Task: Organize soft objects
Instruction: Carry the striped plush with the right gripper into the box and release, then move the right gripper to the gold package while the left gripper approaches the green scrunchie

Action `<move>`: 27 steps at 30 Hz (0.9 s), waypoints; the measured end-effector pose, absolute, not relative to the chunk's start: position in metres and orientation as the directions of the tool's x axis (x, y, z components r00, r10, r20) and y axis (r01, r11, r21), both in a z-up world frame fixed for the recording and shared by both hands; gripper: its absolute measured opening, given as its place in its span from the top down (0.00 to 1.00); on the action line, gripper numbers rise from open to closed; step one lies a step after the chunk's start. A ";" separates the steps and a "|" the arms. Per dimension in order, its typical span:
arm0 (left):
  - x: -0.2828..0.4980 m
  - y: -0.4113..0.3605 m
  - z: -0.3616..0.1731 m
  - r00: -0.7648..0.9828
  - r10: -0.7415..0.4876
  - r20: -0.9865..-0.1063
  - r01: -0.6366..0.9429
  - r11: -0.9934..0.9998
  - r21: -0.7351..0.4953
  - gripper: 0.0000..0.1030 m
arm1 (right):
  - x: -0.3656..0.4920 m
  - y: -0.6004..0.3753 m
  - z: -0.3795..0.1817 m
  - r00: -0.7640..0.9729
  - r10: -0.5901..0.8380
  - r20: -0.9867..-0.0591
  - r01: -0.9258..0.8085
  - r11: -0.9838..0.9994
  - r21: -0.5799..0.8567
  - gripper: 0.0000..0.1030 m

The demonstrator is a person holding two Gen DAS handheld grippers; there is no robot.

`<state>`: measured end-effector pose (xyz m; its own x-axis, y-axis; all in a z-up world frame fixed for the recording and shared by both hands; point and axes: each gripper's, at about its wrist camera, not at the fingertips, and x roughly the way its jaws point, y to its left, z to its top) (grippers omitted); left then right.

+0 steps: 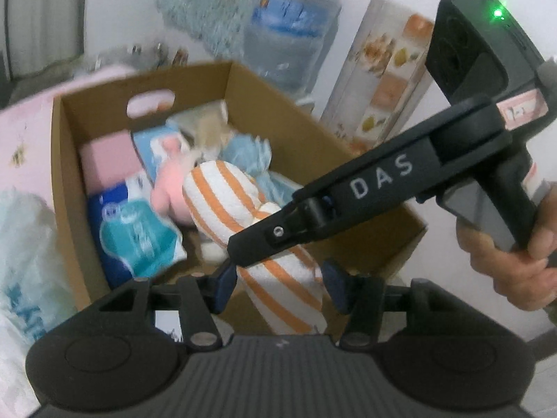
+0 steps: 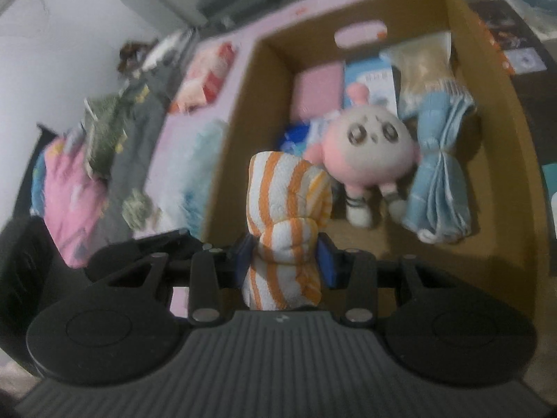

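cardboard box (image 2: pixel 494 111) holding a pink plush (image 2: pixel 369 142); above its near edge we see the orange-striped towel (image 2: pixel 289 216), gripped by the right tool (image 2: pixel 285 261); left tool (image 1: pixel 278 284) open around its end

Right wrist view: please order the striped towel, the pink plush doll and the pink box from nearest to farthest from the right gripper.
1. Striped towel, between the jaws of the right gripper.
2. Pink plush doll, mid-box, beyond the towel.
3. Pink box, at the far wall.
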<state>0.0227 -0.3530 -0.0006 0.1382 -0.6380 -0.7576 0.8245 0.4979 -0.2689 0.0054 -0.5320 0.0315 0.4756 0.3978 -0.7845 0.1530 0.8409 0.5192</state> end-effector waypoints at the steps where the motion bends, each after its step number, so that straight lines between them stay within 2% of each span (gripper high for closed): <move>1: 0.026 -0.353 -0.005 0.128 -0.622 -0.773 0.819 0.505 -0.271 0.47 | 0.008 -0.533 0.024 0.459 0.405 -0.791 0.149 0.843 0.518 0.62; 8: 0.036 -0.341 -0.013 0.134 -0.580 -0.804 0.798 0.544 -0.260 0.46 | 0.033 -0.528 -0.009 0.369 0.475 -0.799 0.149 0.818 0.555 0.56; 12: 0.035 -0.334 -0.001 0.143 -0.601 -0.786 0.806 0.532 -0.260 0.41 | 0.036 -0.534 -0.012 0.378 0.478 -0.793 0.181 0.802 0.570 0.51; 21: 0.034 -0.308 0.022 0.196 -0.642 -0.741 0.790 0.551 -0.269 0.40 | 0.029 -0.546 -0.009 0.438 0.466 -0.769 0.244 0.761 0.601 0.49; 27: 0.043 -0.269 0.044 0.274 -0.674 -0.686 0.749 0.597 -0.287 0.37 | 0.030 -0.541 0.009 0.492 0.467 -0.735 0.220 0.750 0.623 0.48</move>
<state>0.0431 -0.2692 0.0437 0.2739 -0.6741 -0.6860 0.7494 0.5966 -0.2871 0.0304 -0.5406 0.0091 0.4916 0.4667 -0.7352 0.2198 0.7504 0.6233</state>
